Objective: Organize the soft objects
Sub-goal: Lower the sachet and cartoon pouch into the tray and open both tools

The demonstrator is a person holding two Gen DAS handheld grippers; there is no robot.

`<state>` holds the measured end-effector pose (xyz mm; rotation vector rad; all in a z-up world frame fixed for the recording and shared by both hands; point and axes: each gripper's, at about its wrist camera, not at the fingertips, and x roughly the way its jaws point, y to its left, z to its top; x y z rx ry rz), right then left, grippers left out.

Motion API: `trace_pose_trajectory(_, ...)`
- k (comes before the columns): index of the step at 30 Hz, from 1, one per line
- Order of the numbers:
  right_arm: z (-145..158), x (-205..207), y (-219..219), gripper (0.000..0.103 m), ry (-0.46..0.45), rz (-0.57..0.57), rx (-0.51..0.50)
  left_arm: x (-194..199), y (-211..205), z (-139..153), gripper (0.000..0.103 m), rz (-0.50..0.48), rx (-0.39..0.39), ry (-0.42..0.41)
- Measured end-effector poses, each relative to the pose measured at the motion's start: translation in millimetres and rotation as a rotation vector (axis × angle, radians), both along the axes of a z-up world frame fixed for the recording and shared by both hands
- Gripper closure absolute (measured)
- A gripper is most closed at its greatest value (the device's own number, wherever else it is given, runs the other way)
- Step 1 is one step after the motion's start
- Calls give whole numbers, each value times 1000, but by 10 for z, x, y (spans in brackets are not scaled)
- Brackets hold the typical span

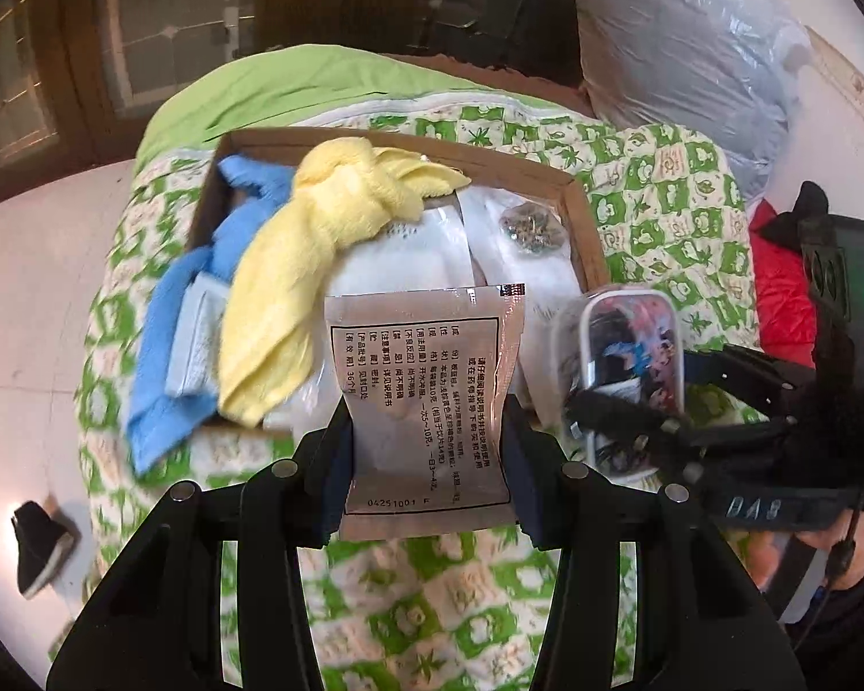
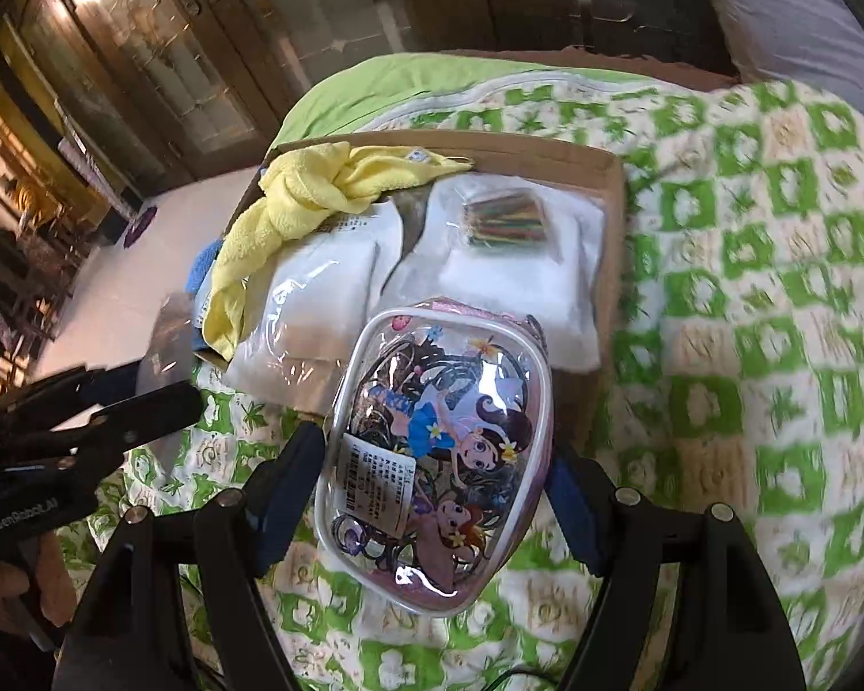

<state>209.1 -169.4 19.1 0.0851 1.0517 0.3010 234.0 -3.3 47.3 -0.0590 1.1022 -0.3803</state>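
My left gripper (image 1: pixel 426 466) is shut on a flat silver sachet (image 1: pixel 426 368) printed with black text, held above the green patterned quilt (image 1: pixel 432 604) just in front of a shallow cardboard box (image 1: pixel 587 219). My right gripper (image 2: pixel 432 489) is shut on a clear pouch with cartoon figures (image 2: pixel 438 449), also near the box (image 2: pixel 605 184). The same pouch (image 1: pixel 628 368) shows at the right of the left wrist view. The box holds a knotted yellow towel (image 1: pixel 328 230), a blue towel (image 1: pixel 167 311) hanging over its left edge, and white plastic-wrapped packs (image 2: pixel 507 276).
The quilt (image 2: pixel 749 288) covers a bed with a plain green sheet (image 1: pixel 259 92) at the far end. A large plastic-wrapped bundle (image 1: pixel 691 46) and something red (image 1: pixel 777 288) lie at the right. A black shoe (image 1: pixel 40 541) sits on the pale floor to the left.
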Motion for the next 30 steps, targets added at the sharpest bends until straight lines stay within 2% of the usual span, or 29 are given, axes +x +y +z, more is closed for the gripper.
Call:
trace_pose_trajectory(2,-33,132,63,28,22,23,3,157,-14,-70,57,9,7,22)
trace_pose_trajectory(11,-96,540,155,28,-2,23,-20,680,86,-291,57,68,55,56)
trace_pose_trajectory(16,-143,661,244,28,-14,28,-19,741,120,-269,57,84,61,56)
trace_pose_trajectory(24,-132,683,246,28,-85,17,-88,785,115,-323,57,84,67,46)
trace_pose_trajectory(30,-185,730,194,28,-76,14,-71,826,50,-375,56,70,94,30)
